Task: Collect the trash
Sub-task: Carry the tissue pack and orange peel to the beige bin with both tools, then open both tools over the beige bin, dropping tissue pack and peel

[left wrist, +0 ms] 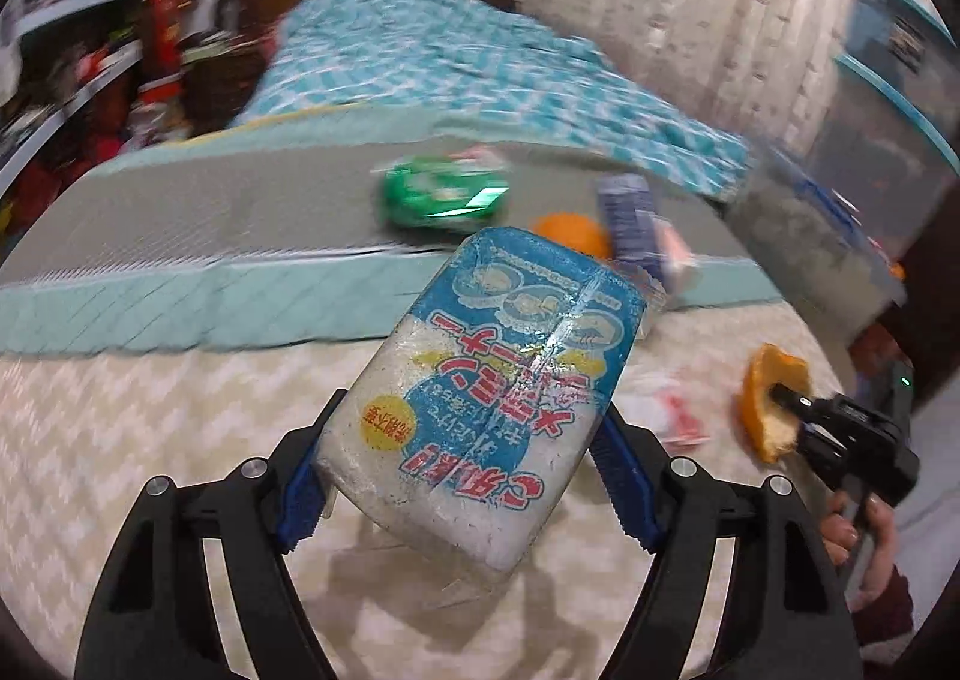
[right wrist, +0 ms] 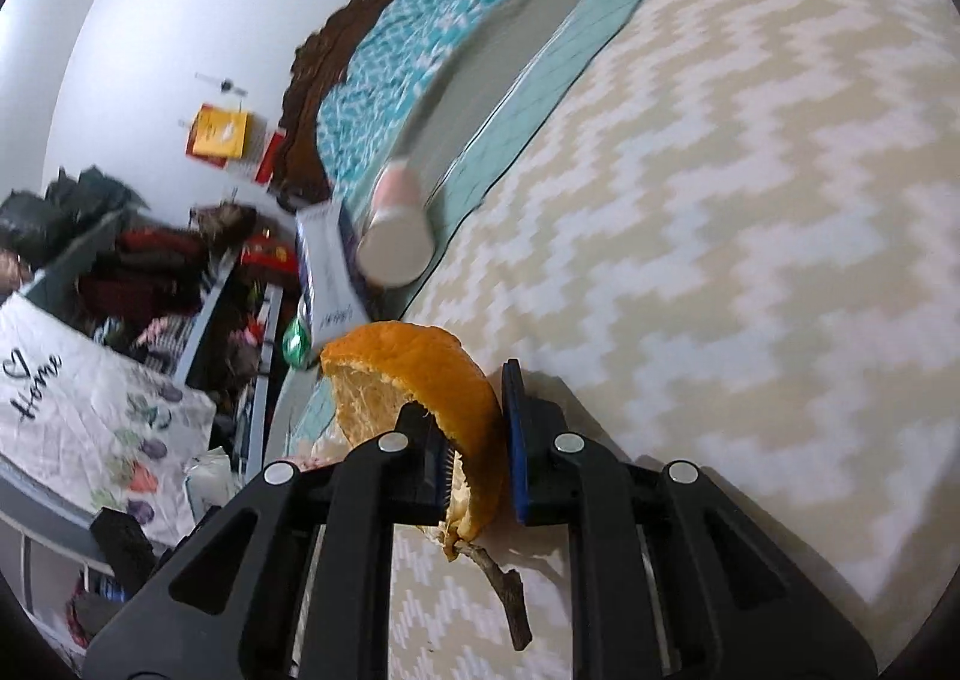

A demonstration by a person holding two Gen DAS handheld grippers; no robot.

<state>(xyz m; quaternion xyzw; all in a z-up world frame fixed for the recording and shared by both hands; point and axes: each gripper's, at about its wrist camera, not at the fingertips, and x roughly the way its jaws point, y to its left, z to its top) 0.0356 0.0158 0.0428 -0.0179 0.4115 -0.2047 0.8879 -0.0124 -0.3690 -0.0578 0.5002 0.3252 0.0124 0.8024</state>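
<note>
trash on and above the bed

a blue-and-white wrapped packet (left wrist: 480,392) with red print, scuffed and dusty, is clamped tilted between the left tongs (left wrist: 462,476), lifted above the cream zigzag bedspread (left wrist: 150,428). a curved piece of orange peel (right wrist: 420,380), pale pith showing, is pinched in the right tongs (right wrist: 474,464), with a small twig (right wrist: 504,590) hanging at its lower end. further back on the bed, near the grey-and-teal blanket (left wrist: 180,236), lie a blurred green wrapper (left wrist: 444,194), another orange piece (left wrist: 570,236), a blue-and-white carton (left wrist: 630,218) just beside it, and a red-and-white scrap (left wrist: 678,410) on the bedspread.
</note>
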